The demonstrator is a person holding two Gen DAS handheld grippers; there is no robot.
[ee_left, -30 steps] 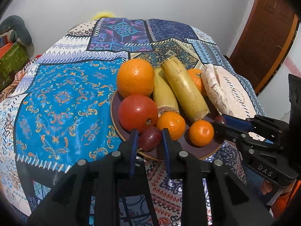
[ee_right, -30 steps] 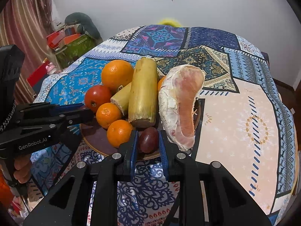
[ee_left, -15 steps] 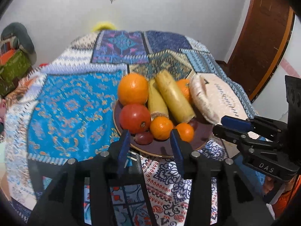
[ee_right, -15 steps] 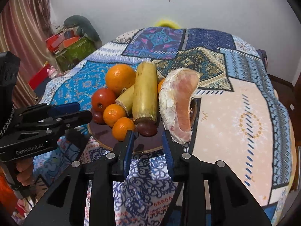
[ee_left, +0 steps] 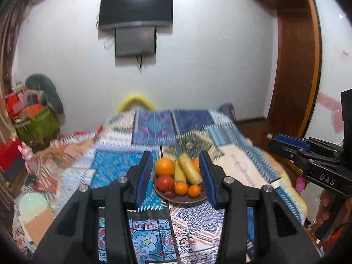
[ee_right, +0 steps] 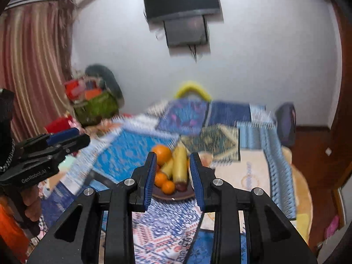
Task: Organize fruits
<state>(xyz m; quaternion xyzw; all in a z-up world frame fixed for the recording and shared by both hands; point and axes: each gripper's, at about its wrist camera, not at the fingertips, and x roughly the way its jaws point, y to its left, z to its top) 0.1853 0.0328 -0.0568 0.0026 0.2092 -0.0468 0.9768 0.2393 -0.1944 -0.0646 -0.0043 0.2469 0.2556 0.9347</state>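
Fruit sits piled on a brown plate (ee_left: 176, 200) out on the patchwork-covered tabletop (ee_left: 114, 169), well ahead of and below both tools. Left hand-held gripper (ee_left: 176, 173) hangs above the near edge, its blue pads parted with nothing between them; its jaws have just been opening. Seen through that gap: a big orange (ee_left: 164, 166) at the far left of the plate, a red tomato (ee_left: 165, 183) just in front of it, two small mandarins (ee_left: 181, 188) at the near side, a dark grape (ee_left: 170, 194) touching the near rim, and two long yellow fruits (ee_left: 189, 171) lying side by side. Right hand-held gripper (ee_right: 173, 173) is released too, narrower, its jaws just opened, gripping nothing; the plate shows beyond its pads (ee_right: 150, 176), with a second dark grape (ee_right: 180, 186) at the near rim. Each tool shows at the edge of the other's view. A dark screen (ee_left: 135, 7) hangs on the white wall far ahead. Everything looks motion-blurred.
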